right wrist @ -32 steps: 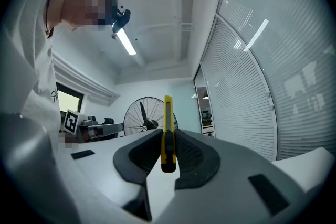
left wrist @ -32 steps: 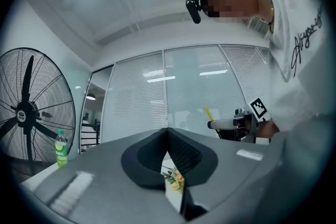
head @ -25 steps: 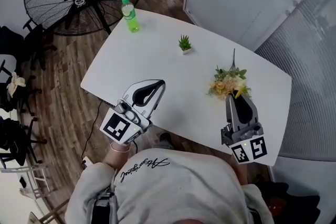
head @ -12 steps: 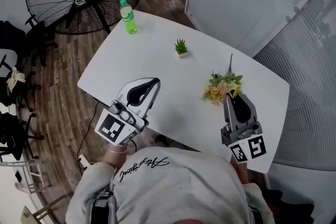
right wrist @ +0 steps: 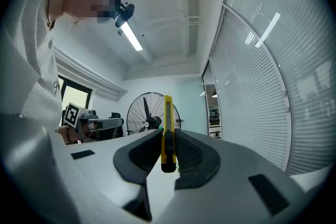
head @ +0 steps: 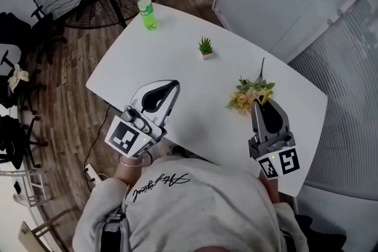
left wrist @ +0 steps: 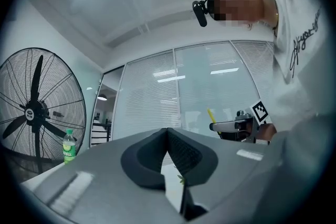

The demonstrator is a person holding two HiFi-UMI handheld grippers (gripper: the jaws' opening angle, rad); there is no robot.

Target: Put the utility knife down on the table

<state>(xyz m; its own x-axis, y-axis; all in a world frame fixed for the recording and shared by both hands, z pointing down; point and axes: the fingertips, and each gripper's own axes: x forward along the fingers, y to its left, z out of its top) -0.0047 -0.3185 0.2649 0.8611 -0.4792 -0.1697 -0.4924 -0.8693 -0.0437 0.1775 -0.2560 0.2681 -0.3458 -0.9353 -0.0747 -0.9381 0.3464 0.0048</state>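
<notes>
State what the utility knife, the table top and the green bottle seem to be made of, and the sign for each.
Utility knife: yellow plastic casing, smooth and faintly glossy, with a black part on it. Table top: plain matt white, likely laminate or painted board; its core is hidden. Green bottle: likely see-through plastic, judging by its soft-drink shape, label and green cap.

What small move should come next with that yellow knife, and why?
Probably lower the right gripper toward the bare table beside the flowers. Its jaws are shut on the utility knife, which sticks out past the tips, and the gripper seems to be held above the tabletop, so opening now would likely drop the knife.
</notes>
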